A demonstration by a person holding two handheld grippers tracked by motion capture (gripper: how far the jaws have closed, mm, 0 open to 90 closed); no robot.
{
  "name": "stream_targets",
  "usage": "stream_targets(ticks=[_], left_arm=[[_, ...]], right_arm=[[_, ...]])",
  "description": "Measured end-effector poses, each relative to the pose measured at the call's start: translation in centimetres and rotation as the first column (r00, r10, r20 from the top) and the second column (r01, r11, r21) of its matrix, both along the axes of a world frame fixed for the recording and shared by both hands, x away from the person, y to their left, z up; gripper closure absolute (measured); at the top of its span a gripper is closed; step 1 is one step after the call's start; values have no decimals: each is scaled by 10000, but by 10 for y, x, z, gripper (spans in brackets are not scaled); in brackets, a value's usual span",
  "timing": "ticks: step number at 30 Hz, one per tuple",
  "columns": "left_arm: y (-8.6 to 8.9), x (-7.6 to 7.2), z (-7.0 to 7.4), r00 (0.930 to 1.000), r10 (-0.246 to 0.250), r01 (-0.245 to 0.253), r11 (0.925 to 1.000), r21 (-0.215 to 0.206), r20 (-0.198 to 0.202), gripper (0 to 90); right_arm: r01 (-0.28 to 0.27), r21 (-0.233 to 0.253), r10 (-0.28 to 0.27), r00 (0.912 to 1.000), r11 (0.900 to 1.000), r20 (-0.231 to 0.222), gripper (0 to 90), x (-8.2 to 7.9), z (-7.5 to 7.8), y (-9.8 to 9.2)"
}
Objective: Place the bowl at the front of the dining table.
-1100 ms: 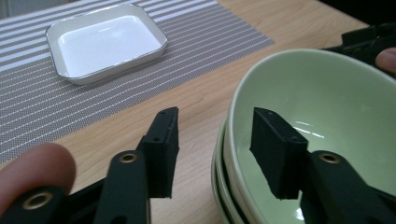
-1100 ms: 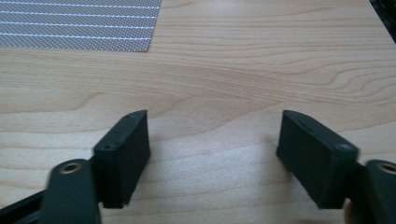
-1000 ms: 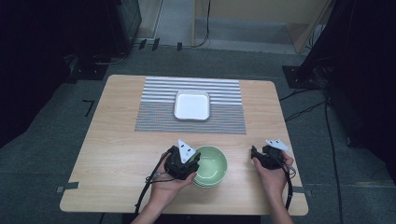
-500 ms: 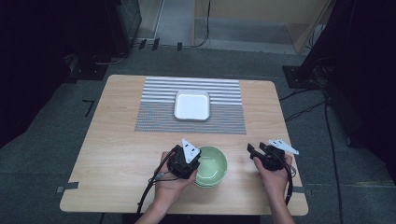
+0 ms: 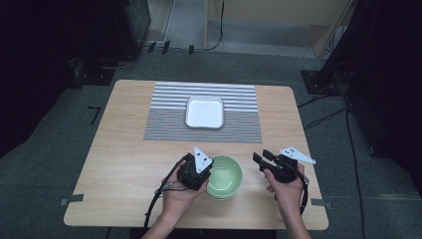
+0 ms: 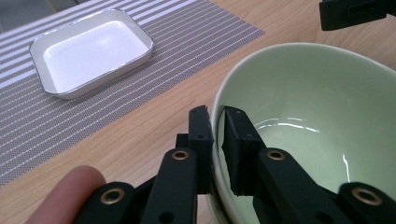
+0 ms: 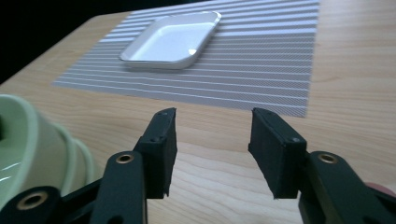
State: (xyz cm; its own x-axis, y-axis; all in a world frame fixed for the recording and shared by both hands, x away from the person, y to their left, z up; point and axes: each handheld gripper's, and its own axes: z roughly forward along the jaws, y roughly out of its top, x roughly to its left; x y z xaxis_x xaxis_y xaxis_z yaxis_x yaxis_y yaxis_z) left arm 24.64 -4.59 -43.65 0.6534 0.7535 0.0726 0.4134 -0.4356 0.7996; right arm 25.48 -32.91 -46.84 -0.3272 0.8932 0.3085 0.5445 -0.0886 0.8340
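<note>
1. My left gripper (image 5: 206, 172) clamps the near-left rim of the top green bowl (image 5: 225, 175). In the left gripper view one jaw sits outside the wall, the other inside, both pressed onto the rim (image 6: 217, 122).
2. The bowl is at the near edge of the wooden table (image 5: 119, 149), between my two hands, just right of the left gripper.
3. It sits on a stack: the high view shows further rims under it at the near side, and the right gripper view shows a second green rim (image 7: 77, 154) below the top one. Can't tell the count.
4. The top bowl looks tilted in the left gripper view; can't tell whether it is clear of the bowl below.
5. My right gripper (image 5: 264, 159) has its jaws spread wide with nothing between them. The right gripper view shows bare table through the gap (image 7: 212, 140).
6. The right gripper is to the right of the bowl stack, near but not touching, jaws pointing left and away from me.
7. The white rectangular dish (image 5: 204, 112) sits on the grey striped placemat (image 5: 239, 127) at mid-table, well apart from the bowls. It is empty.
8. The placemat lies flat, farther back than both grippers.
9. A fingertip (image 6: 65, 196) of my left hand shows at the bottom left of the left gripper view.
</note>
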Motion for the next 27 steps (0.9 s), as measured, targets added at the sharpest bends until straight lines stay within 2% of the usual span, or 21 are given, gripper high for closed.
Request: stream_targets(ticks=[2, 3, 5, 8, 12, 18, 21, 24, 27], left_arm=[[2, 0, 1, 9999, 16, -23, 9987, -502, -146, 841], [4, 1, 1, 9999, -49, 39, 9981, -615, -162, 841], [5, 2, 1, 9998, -168, 158, 9975, -683, -141, 842], [6, 2, 1, 9997, -243, 237, 9968, -768, -76, 843], [5, 0, 2, 9993, -310, 325, 9969, -711, 230, 844], [5, -2, 3, 9983, -350, 380, 9973, -635, 472, 844], [6, -3, 5, 9979, -298, 341, 9966, -756, 574, 844], [9, -4, 8, 9971, -246, 316, 9947, -975, 725, 844], [10, -4, 11, 9968, -172, 259, 9935, -1109, 785, 844]], right_arm=[[-201, 165, 201, 9998, 9997, 22, 530, -1, 2, 2], [-201, 165, 201, 9998, 9997, 22, 530, -1, 2, 2], [-551, 247, 549, 9985, 9982, 59, 535, -3, 4, 6], [-711, 305, 709, 9974, 9970, 98, 532, -5, 7, 10], [-969, 631, 959, 9952, 9933, 187, 531, -7, 14, 13], [-1372, 885, 1345, 9903, 9866, 354, 523, -11, 21, 16], [-1510, 911, 1479, 9882, 9843, 399, 517, -12, 24, 19], [-1866, 1056, 1831, 9822, 9767, 417, 508, -16, 32, 25], [-1947, 1235, 1897, 9805, 9731, 510, 497, -19, 37, 28]])
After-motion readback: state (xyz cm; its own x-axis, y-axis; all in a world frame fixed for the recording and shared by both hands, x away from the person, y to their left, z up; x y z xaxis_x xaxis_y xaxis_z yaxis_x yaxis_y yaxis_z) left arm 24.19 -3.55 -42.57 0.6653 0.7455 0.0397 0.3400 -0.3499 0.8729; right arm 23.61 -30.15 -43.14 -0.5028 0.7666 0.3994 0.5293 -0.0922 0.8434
